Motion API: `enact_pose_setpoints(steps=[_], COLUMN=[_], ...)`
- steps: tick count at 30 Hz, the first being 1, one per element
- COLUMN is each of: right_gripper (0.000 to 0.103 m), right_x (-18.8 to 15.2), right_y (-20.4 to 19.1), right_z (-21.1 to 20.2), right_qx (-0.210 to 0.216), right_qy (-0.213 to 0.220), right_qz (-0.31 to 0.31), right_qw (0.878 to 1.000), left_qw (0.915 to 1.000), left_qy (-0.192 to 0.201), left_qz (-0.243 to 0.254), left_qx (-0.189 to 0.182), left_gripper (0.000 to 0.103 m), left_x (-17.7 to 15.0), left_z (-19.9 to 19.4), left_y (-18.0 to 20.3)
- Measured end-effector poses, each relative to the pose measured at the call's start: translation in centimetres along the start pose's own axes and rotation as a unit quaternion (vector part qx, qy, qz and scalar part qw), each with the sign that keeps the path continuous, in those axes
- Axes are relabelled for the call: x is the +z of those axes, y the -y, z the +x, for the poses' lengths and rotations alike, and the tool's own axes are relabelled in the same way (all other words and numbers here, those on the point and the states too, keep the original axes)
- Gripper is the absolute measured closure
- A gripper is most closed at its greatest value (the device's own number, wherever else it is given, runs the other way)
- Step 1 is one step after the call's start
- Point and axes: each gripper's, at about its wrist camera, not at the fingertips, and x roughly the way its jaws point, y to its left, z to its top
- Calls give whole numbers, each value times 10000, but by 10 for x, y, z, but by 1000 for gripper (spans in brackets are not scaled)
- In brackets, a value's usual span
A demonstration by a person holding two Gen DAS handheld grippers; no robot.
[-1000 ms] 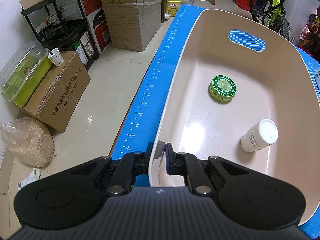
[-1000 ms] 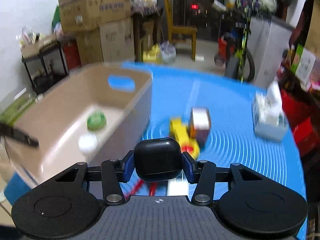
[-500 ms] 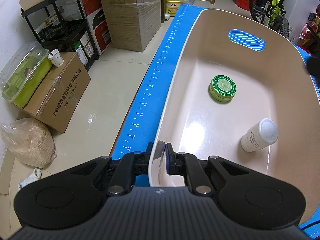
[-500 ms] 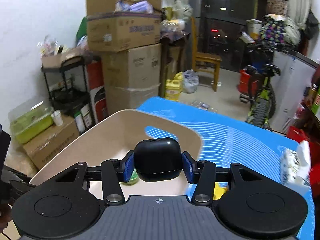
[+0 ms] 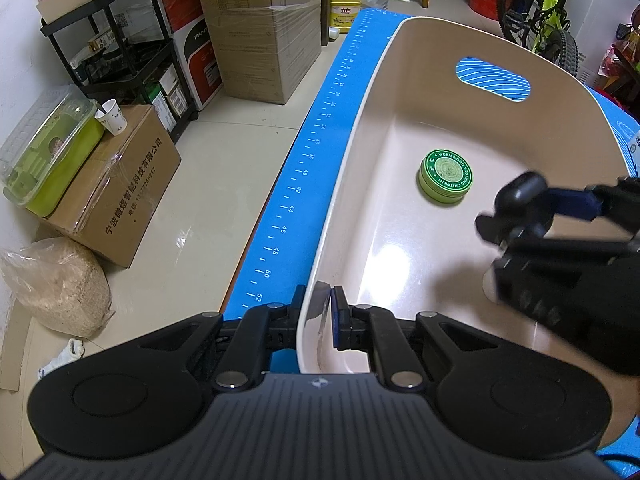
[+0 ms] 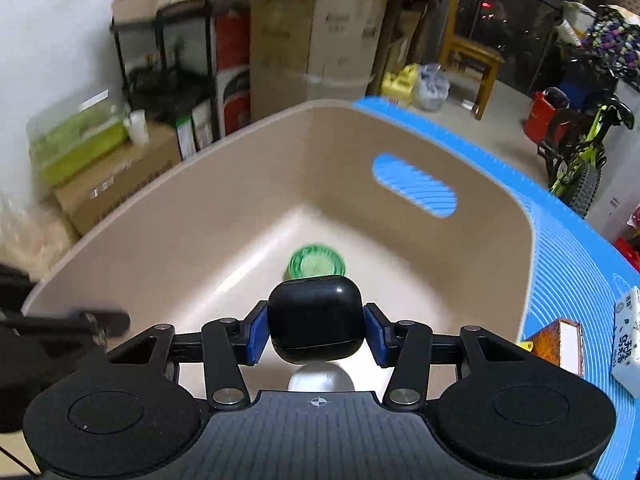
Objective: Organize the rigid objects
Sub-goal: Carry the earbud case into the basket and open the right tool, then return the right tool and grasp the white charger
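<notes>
Cluttered storeroom backdrop: stacked cardboard boxes [image 5: 260,28], black shelving rack [image 5: 116,40], bicycle [image 5: 548,12], pale tiled floor. Blue ruled mat [image 5: 304,168] over the work surface, carrying a large beige plastic tub with a cut-out handle slot [image 5: 368,128]. Left gripper [image 5: 320,316] clamped on the tub's near rim, one pad outside the wall and one inside, probably to pin the tub steady while loading goes on. Right gripper [image 6: 316,330] closed on a small glossy black earbud case with rounded corners [image 6: 316,322], blue pads pressed to its two sides, seam line level, case upright. Held above the tub's interior, not touching the floor of it; in the left view, case and gripper blurred over the right half of the tub. Already lying on the tub bottom: round green ointment tin with printed lid [image 5: 446,176], flat, and a white capped object [image 6: 320,376] directly under the case, mostly hidden. Likely step: release into the tub. Case surface smooth and hard, could slide or bounce when released. Boxed items [image 6: 560,344] waiting on the mat outside the tub's right wall.
</notes>
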Motion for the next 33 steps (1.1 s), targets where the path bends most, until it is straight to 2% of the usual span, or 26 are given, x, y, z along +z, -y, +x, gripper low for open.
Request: enact_pose_setpoints(steps=[3,7,13,18,23,30,33], right_gripper=[49,43,33,29,23,19,19], right_x=[1,1,-1,-2,-20,-50,-65], right_y=[-5,-4,16,45,78,118,123], right_z=[3,1,-27,-57,-90,-100,-92], right_qx=[-4,-4,17,-163,-391,-852,-1038], right_qy=[-179,-199,427,881,1248,1154,931], right_qz=[-87,-31,346,748,1110,1365,1267], right_qw=[9998,9998,9985,9932,9852,9802,9821], left_qw=[10000,10000,10000,10000,10000,10000,10000], left_qy=[-1,12,15,16,16,15,16], left_qz=[11,11,-4,-7,-3,-5,-4], left_qx=[14,37,31,30,32,34,33], left_gripper=[89,89,89,89,89,89,89], left_x=[0,1,1,0,0,0,0], left_z=[0,-1,0,-1,-1,-1,-1], left_y=[0,0,-1,1,1,1,1])
